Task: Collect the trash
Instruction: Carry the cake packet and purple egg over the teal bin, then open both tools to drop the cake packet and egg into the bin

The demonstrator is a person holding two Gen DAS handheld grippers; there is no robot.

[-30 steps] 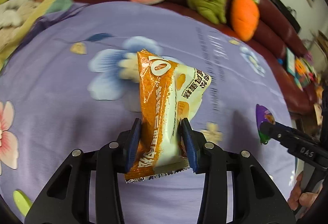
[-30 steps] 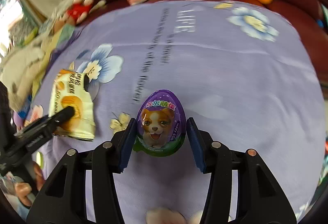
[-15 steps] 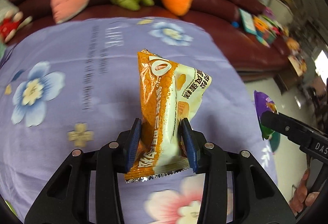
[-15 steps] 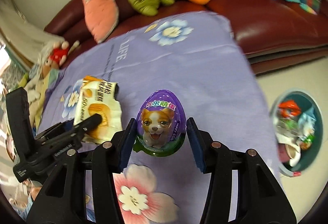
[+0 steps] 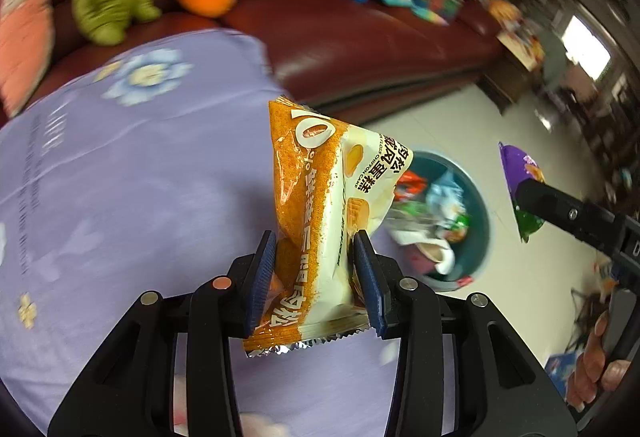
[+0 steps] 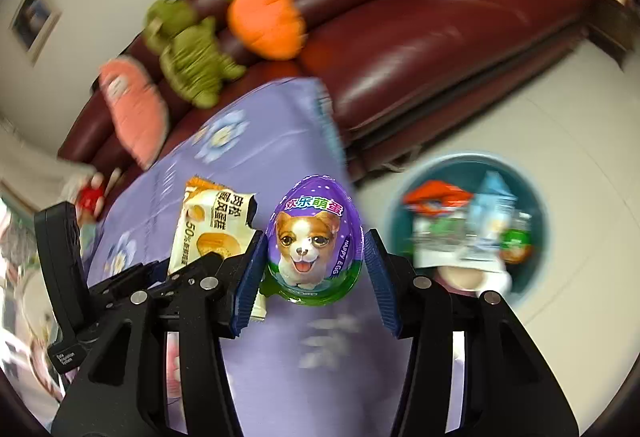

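**Both wrappers held over the table's edge, bin below**

Clearly, two pieces of trash are held, one per gripper. The left gripper [image 5: 314, 273] pinches an orange-and-cream cake wrapper [image 5: 320, 205] low on its body, blue pads pressing both sides; the pack stands upright, crinkled, with a serrated foil seam hanging beneath the jaws. The right gripper [image 6: 314, 269] clamps a purple egg-shaped package [image 6: 314, 237] printed with a puppy face and a green band at its base, pads against its two flanks.

Each gripper shows in the other's view: the egg at the right margin of the left view, the cake wrapper just left of the egg in the right view.

Both items hang above the corner of a table covered by a lilac flowered cloth [image 5: 140, 177]. Past the cloth's edge, on pale floor, stands one round teal bin [image 6: 536, 197] already holding several wrappers; it sits near the table, with bare floor around it. One dark red leather sofa [image 6: 420, 57] runs behind, carrying three plush toys: pink [image 6: 134, 113], green [image 6: 188, 57] and an orange carrot [image 6: 266, 21]. Books and toys litter its far end.
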